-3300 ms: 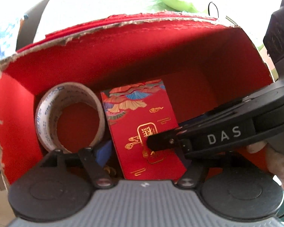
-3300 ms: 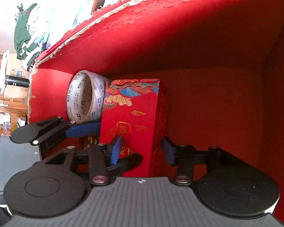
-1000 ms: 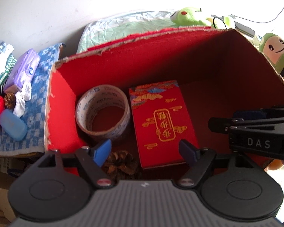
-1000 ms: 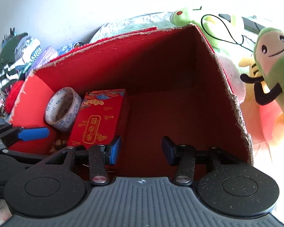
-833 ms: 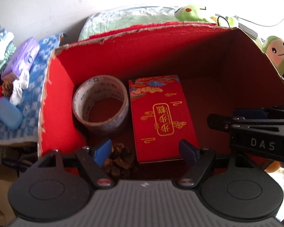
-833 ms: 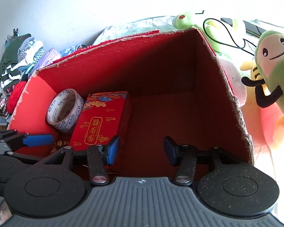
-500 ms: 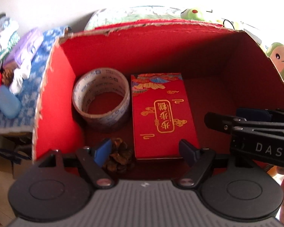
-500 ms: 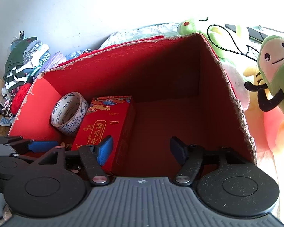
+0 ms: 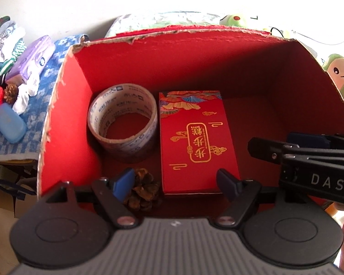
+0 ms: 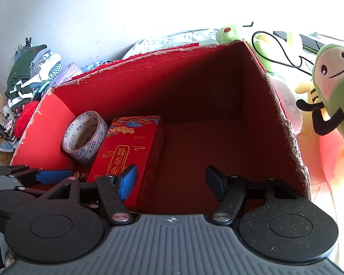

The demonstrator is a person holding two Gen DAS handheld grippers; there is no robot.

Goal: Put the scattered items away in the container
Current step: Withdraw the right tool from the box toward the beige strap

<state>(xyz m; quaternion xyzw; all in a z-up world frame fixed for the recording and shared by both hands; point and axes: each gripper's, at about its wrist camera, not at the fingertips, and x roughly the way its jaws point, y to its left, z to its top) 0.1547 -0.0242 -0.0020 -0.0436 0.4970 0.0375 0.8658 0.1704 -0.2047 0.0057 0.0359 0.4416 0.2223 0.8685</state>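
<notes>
Both tools, left tool (image 9: 175, 182) and right tool (image 10: 170, 182), hover spread apart, empty, above the red box (image 9: 195, 52).

A lived-in home room, probably a bedroom, is suggested: plush toys (image 10: 332, 96) are seen beside a red cardboard box (image 10: 284, 123), folded clothes (image 10: 32, 73) are piled against a plain wall, and a blue patterned cloth (image 9: 36, 112) is strewn with small household bits.

I am seeing one box (image 9: 64, 123), holding one tape roll (image 9: 122, 123), one red packet (image 9: 197, 142) and one pinecone (image 9: 142, 192); another pinecone (image 9: 10, 92) is lying outside, beside one blue case (image 9: 9, 123).
</notes>
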